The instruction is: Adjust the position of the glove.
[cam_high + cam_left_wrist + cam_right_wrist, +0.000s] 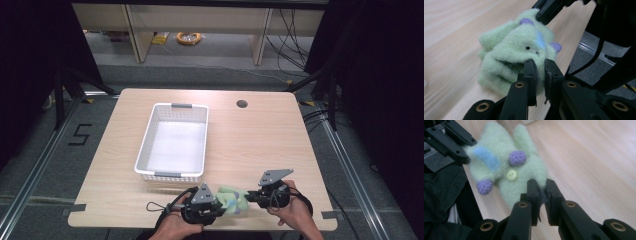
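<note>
A pale green plush toy [232, 199] with purple knobs, a blue stripe and a yellow button [511, 174] lies on the wooden table [255, 145] near its front edge. My left gripper [223, 207] comes at it from the left, and in the left gripper view its jaws [540, 66] stand almost together, pinching the fleece at the toy's [516, 52] near edge. My right gripper [250, 196] holds the toy's other side; its jaws [541, 186] are nearly closed on the toy's [504, 162] lower rim. Each gripper view shows the other gripper's black jaws touching the toy.
A white perforated basket [145, 142] stands empty on the table's left middle, just behind the left gripper. A round cable hole [242, 104] sits at the back right. The table's front edge [200, 227] runs right under both hands.
</note>
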A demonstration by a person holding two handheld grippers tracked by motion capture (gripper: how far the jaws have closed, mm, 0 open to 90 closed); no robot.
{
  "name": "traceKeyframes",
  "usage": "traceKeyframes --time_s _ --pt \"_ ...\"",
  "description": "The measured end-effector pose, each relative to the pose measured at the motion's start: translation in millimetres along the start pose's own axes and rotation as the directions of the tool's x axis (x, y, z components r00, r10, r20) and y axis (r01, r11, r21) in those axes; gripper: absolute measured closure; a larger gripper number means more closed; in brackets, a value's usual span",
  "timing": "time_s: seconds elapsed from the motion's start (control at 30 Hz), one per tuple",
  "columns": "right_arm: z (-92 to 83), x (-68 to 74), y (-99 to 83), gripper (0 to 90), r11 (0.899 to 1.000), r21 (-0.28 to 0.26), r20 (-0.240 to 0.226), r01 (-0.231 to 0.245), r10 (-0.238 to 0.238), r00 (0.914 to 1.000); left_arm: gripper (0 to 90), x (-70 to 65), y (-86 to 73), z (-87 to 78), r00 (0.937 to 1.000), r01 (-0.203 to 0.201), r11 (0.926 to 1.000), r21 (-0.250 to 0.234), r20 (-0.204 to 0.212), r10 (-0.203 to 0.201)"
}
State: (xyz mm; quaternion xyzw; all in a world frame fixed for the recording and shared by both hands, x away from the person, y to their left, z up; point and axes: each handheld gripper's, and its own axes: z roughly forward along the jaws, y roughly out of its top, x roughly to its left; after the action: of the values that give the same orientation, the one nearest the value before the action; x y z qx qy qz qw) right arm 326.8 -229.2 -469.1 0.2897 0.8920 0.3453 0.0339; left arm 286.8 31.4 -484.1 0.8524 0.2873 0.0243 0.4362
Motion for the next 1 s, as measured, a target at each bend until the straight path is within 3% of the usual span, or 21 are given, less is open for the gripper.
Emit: traceKeyframes --time_s 0.07,0.1,0.13,0.17,0.27,0.4,0.47,0.57,0.6,0.7,0.8,0.9,1.0 --pt "5.3 -2.0 -2.3 83.7 0.999 0.022 -0.015 -0.027 0.027 0.9995 80.2 3.4 -3.3 3.6 0.9993 0.03 0.9995 0.012 0.021 -0.03" --pt "10.2 -3.3 -4.1 83.5 0.999 0.009 -0.011 -0.034 0.034 0.9994 80.0 5.2 -3.6 3.9 0.9998 0.013 0.9997 0.019 0.014 -0.013" --pt "12.2 -7.2 -4.3 83.1 1.0 0.012 -0.017 -0.007 0.007 0.9998 79.7 4.1 -3.7 4.3 0.9998 0.019 0.9997 0.014 0.009 -0.02" --pt "13.6 -5.9 -5.0 82.6 0.999 0.021 -0.004 -0.042 0.042 0.9991 79.4 3.4 -3.4 4.6 0.9998 0.016 0.9999 0.005 0.014 -0.016" --pt "13.8 -5.5 -4.7 79.8 0.998 0.038 0.006 -0.044 0.044 0.999 77.7 3.8 -4.1 3.8 0.9995 0.028 0.9996 0.006 0.014 -0.028" --pt "9.9 -5.0 -7.4 70.7 0.997 0.003 0.031 -0.082 0.082 0.9962 70.5 4.4 -3.6 -3.1 0.9964 0.08 0.9967 -0.015 0.028 -0.08" --pt "4.3 -6.7 -9.1 64.1 0.994 -0.017 0.046 -0.108 0.109 0.993 66.1 7.1 -2.0 -9.5 0.9969 0.077 0.9965 -0.033 0.02 -0.076" --pt "-2.6 -8.0 -10.3 56.5 0.986 -0.075 0.051 -0.149 0.153 0.987 61.6 11.1 -0.5 -17.3 0.9916 0.129 0.9894 -0.066 0.005 -0.129" --pt "-4.6 -5.6 -9.8 55.1 0.979 -0.074 0.044 -0.189 0.193 0.9802 60.4 13.5 -0.2 -19.1 0.9915 0.129 0.9888 -0.075 -0.002 -0.13" --pt "-4.2 -7.0 -8.3 50.1 0.974 -0.104 0.043 -0.199 0.205 0.9779 55.4 19.7 -1.8 -20.7 0.9865 0.156 0.9847 -0.077 -0.037 -0.16" --pt "0.8 -4.9 -6.0 46.4 0.968 -0.113 0.037 -0.223 0.228 0.973 49.0 24.0 -5.1 -17.4 0.9757 0.208 0.9756 -0.072 -0.056 -0.212" --pt "5.2 -3.6 -4.1 45.6 0.967 -0.112 0.024 -0.227 0.231 0.9727 49.5 25.7 -7.5 -14.5 0.9735 0.216 0.9749 -0.052 -0.065 -0.219" --pt "9.6 -2.0 -3.1 45.9 0.969 -0.099 0.033 -0.228 0.232 0.9722 48.9 25.7 -9.1 -8.0 0.9679 0.24 0.9697 -0.046 -0.066 -0.243"
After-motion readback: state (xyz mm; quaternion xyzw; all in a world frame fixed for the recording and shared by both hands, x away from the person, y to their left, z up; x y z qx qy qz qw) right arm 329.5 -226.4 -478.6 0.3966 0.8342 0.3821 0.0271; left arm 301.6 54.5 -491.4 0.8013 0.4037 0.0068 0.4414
